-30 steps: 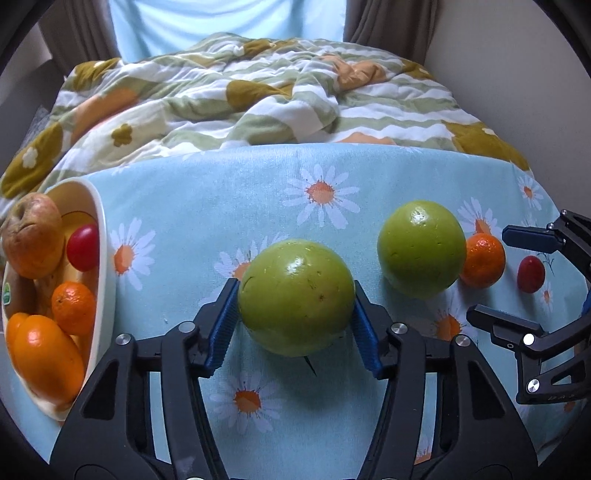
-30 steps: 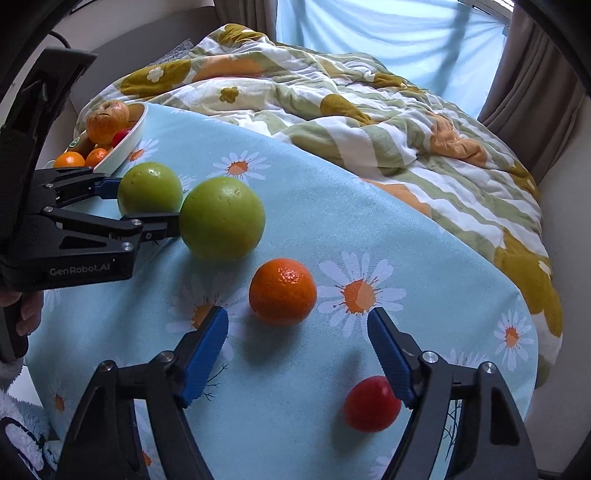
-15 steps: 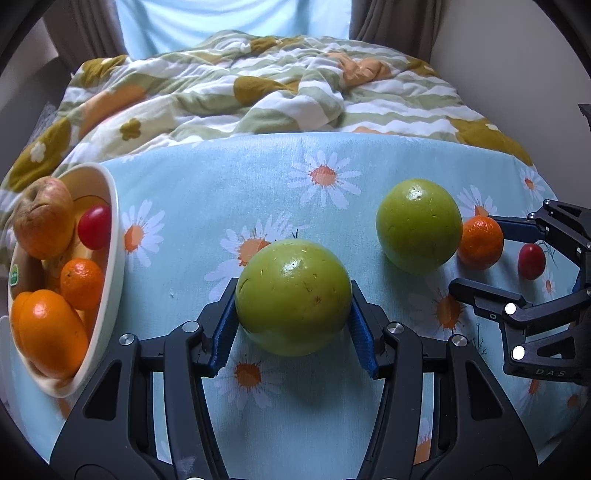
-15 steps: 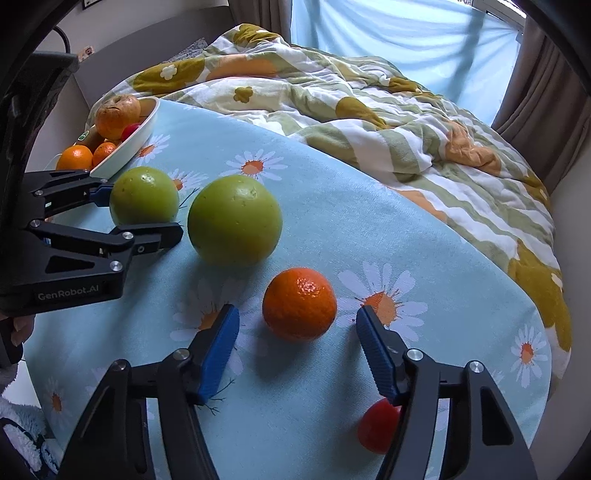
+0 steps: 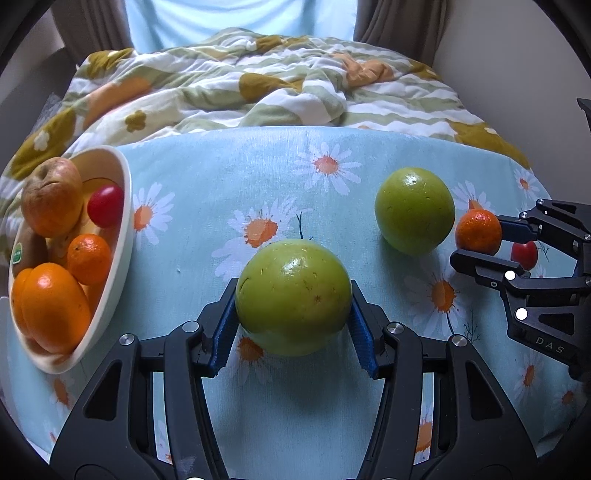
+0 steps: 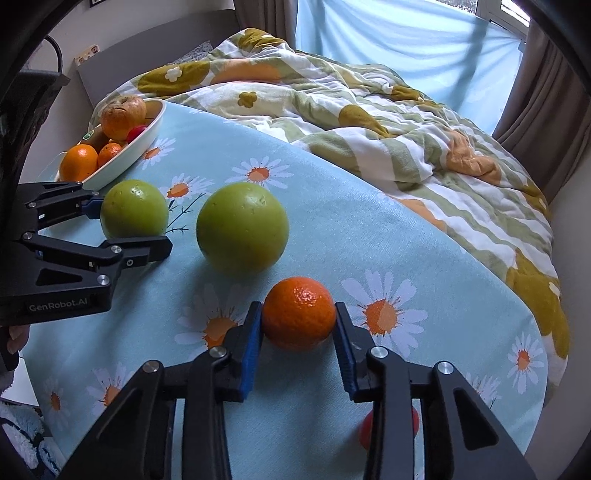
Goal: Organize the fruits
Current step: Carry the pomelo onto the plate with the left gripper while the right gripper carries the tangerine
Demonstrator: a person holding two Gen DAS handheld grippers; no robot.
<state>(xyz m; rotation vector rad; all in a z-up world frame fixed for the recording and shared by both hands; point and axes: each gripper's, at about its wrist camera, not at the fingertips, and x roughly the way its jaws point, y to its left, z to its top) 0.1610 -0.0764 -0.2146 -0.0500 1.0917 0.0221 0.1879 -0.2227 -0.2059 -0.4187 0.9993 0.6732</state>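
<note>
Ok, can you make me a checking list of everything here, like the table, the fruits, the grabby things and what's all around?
Surface: table under a light blue daisy cloth.
Job's things: white bowl at the left holds an apple, oranges and a small red fruit; loose green fruit; small red fruit near the right edge.
Clutter: nothing seen.
Grippers: left gripper shut on a green fruit; right gripper closing, its pads against a mandarin.
Cables: dark cable by the wall, upper left in the right wrist view.
Surroundings: bed with a flowered quilt, blue curtain, brown drapes.
</note>
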